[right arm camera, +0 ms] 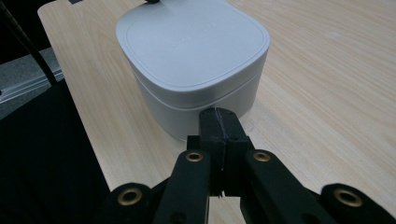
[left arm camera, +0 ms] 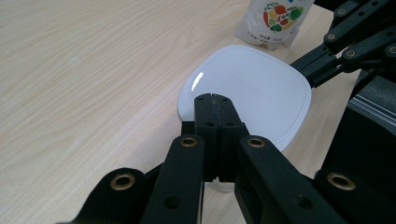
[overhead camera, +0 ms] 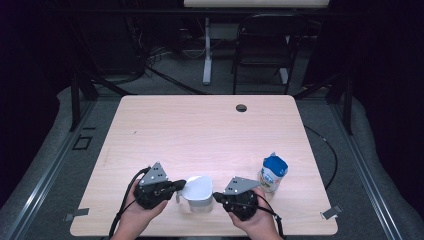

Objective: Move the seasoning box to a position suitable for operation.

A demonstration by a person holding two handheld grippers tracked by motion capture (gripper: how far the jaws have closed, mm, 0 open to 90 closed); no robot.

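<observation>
White lidded container [overhead camera: 198, 192], blue-and-white pouch [overhead camera: 273, 173] with colourful print, pale woodgrain table [overhead camera: 200, 130], black claws [left arm camera: 212, 103]

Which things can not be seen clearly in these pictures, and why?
- White container: contents hidden by its closed lid, all views.
- Pouch: top cut off by the left gripper view's upper edge; its print is too small in the high view.
- Left gripper: contact with the lid unclear; the shut jaws cover that spot.

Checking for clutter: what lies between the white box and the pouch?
Bare tabletop and the right claw, shut, beside the box; the pouch stands apart behind that hand, in the high view.
</observation>
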